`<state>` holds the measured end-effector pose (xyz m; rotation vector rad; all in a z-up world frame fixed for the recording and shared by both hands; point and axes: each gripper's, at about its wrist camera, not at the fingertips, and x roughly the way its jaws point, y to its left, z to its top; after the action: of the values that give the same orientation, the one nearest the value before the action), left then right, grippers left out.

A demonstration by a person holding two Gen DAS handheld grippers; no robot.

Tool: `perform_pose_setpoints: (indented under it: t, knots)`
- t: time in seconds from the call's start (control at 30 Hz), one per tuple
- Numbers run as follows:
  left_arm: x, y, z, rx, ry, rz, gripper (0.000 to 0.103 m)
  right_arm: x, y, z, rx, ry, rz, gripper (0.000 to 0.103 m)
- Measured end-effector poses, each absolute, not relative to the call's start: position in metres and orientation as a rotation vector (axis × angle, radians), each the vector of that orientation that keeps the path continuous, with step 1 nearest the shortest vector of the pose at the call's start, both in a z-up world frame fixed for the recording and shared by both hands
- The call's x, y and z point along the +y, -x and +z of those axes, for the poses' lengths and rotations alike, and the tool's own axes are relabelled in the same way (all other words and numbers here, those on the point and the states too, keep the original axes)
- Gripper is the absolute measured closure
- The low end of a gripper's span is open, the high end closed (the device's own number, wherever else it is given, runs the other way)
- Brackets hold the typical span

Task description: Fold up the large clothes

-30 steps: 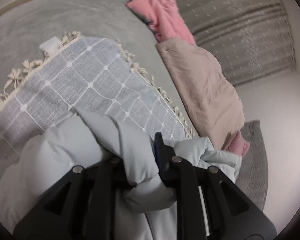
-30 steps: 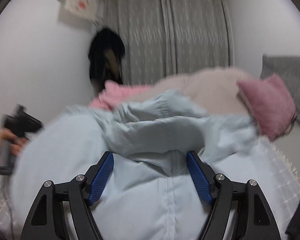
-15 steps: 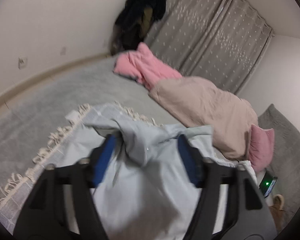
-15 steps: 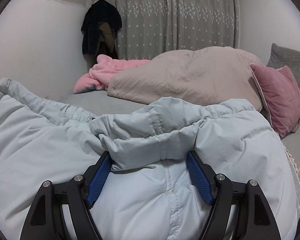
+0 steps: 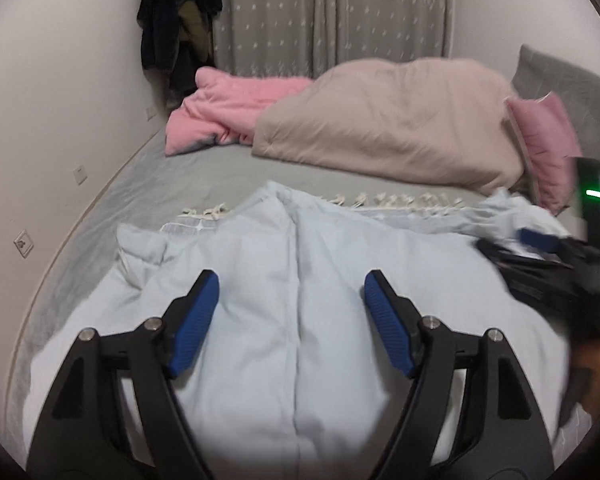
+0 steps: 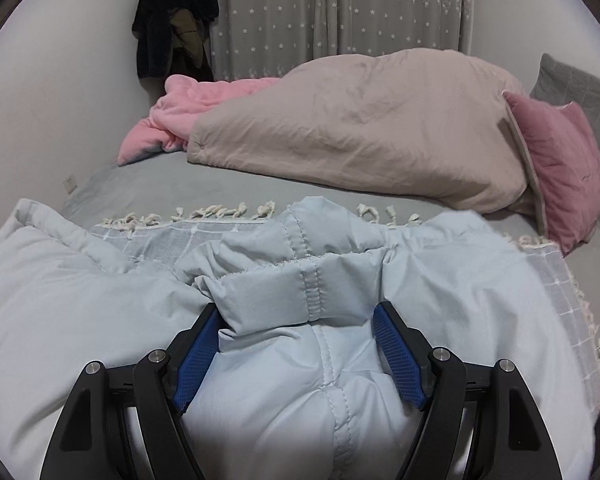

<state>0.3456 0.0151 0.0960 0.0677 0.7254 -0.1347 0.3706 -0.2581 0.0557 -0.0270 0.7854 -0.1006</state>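
My left gripper [image 5: 292, 316] has its jaws spread wide over the pale blue puffer jacket [image 5: 300, 300]; they have just been opening, and nothing is pinched between the blue pads, so I read this as a release after laying that side down. The jacket lies spread on a grey-white checked throw with a tasselled fringe [image 6: 560, 292], itself on the grey bedsheet [image 5: 220, 172], which I take to be the clean folding surface.

My right gripper [image 6: 298, 354] sits at the jacket's collar or hood end. A puffy roll of fabric fills the gap between its pads; the left pad looks pressed into the cloth, the right pad seems to stand just clear. I cannot say for certain whether it is clamping or merely straddling the bulge, though I lean toward an open straddle, probably to hold the hood area in place while the body is flattened.

Behind the jacket lie a beige duvet [image 6: 360, 128], a pink blanket [image 6: 188, 104] and a pink pillow [image 6: 560, 160], well apart from the work. A dark garment [image 6: 172, 20] hangs in the corner by the curtain [image 6: 340, 12].

In the left view the right gripper is a blurred dark shape at the edge. The jacket's sleeves and lower hem are cut off or buried, so how far folding has got is hard to judge.
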Motion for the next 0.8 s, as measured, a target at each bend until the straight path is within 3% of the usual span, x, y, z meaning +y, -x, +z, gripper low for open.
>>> perform_pose_setpoints:
  t: [0.13,0.37,0.43,0.8]
  knots:
    - [0.041,-0.393,0.085,0.821,-0.068,-0.052,0.027,-0.259,-0.371,0.061,0.782,0.18,-0.105,0.025]
    - [0.129,-0.419,0.034,0.982,0.102,0.131,0.027,-0.328,-0.374,0.048,0.838,-0.049,-0.016,0.009]
    - [0.148,-0.416,0.026,1.027,0.164,0.12,0.028,-0.339,-0.369,0.047,0.835,-0.106,-0.001,0.008]
    - [0.139,-0.355,0.085,0.847,0.087,0.006,0.028,-0.327,-0.299,0.11,0.681,-0.206,0.131,0.007]
